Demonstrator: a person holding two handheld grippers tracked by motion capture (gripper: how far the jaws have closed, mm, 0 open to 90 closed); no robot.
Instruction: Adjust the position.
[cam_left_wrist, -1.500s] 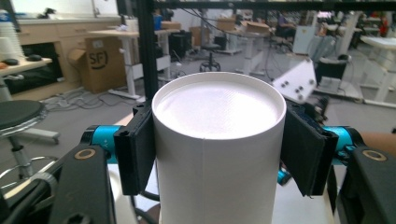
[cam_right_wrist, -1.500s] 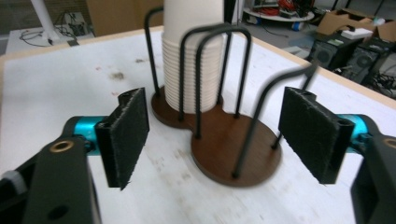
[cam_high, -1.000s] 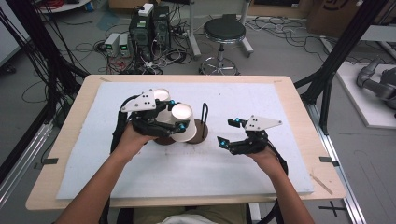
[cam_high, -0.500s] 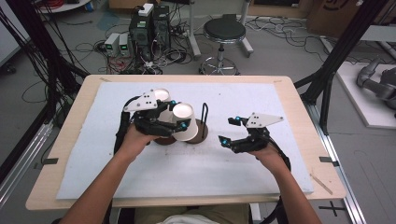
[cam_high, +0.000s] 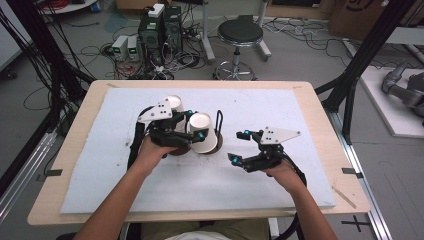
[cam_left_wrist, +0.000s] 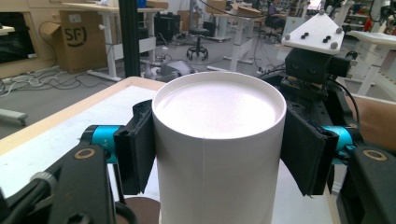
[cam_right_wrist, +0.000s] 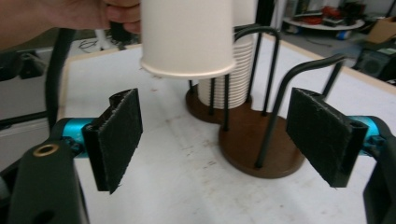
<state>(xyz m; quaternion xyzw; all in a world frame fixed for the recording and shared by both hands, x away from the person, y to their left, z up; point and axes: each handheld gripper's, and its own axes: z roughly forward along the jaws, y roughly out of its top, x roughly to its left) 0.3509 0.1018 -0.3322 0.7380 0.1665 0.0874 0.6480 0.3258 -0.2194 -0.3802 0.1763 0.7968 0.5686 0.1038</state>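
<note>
Even, diffuse overhead room light; the white mat on the bench (cam_high: 95, 165) reads bright without glare. Shadows beneath the forearms are soft and faint. The high view is slightly soft overall. The right gripper view is dimmer, its near pads and background blurred.

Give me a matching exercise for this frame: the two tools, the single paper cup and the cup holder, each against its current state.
1. left tool
2. right tool
3. paper cup
4. cup holder

a. pads apart, nothing between them
b. lifted upside down, off the table
c. clamped on the cup's sides
d. standing on the table with a cup stack in one bay

Pairs: 1-c, 2-a, 3-b, 4-d
</note>
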